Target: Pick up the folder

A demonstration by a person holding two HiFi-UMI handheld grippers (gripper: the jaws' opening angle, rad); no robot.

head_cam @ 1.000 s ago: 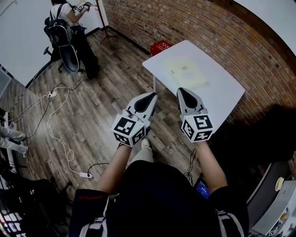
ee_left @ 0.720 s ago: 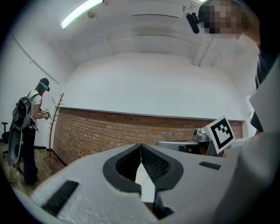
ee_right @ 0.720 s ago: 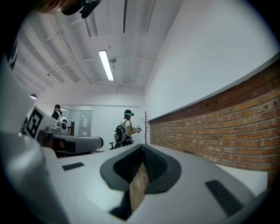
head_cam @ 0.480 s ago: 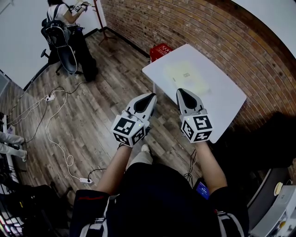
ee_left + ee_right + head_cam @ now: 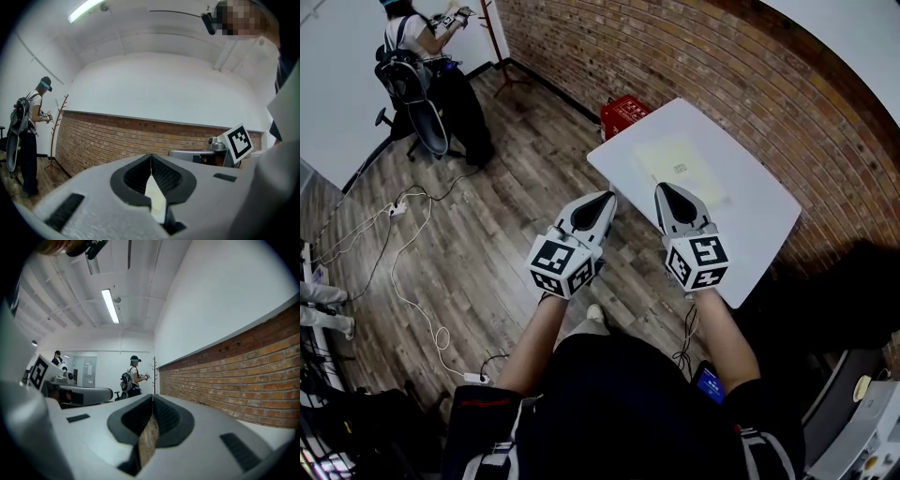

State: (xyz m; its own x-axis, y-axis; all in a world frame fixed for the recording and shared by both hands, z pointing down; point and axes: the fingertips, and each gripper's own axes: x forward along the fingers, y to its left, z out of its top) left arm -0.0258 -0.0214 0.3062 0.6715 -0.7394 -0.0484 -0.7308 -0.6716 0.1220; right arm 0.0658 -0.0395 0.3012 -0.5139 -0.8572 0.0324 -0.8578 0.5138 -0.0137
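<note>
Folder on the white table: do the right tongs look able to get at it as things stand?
Probably yes. The folder lies flat and uncovered on the table, just ahead of the right tongs, with nothing between. The tongs are shut, though, and must open first.
</note>
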